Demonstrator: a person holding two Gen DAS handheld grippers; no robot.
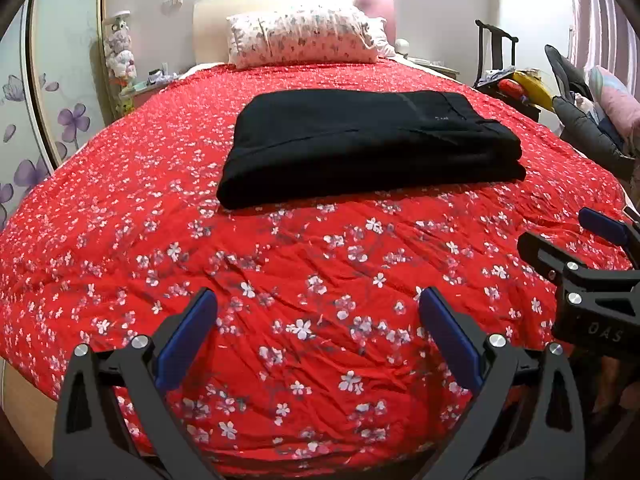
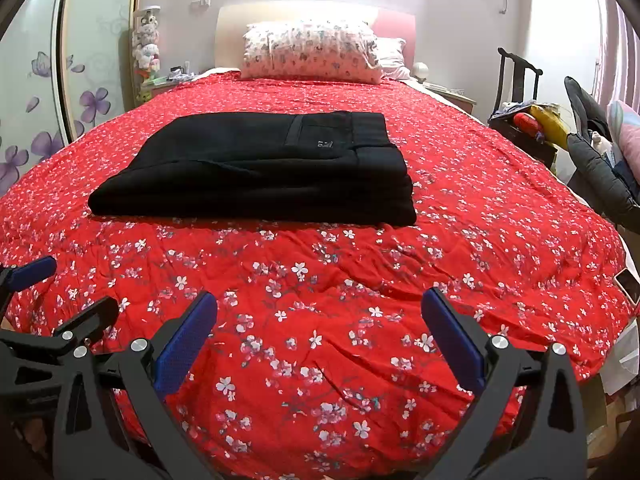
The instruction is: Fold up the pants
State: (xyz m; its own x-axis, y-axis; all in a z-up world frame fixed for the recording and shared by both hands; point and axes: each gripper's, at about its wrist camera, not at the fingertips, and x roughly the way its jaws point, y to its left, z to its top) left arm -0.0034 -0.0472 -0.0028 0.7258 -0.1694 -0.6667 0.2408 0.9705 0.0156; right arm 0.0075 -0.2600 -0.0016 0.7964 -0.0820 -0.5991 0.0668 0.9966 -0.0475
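The black pants (image 1: pixel 372 148) lie folded in a flat stack on the red flowered bedspread (image 1: pixel 280 272), far from the left gripper (image 1: pixel 318 336), whose blue-padded jaws stand wide apart over bare cover at the near edge. The right gripper (image 1: pixel 576 236) enters at right, also apart. A patterned pillow (image 1: pixel 304 42) rests at the far headboard.

Floral pillow (image 1: pixel 304 36) on red bedspread (image 1: pixel 320 280)
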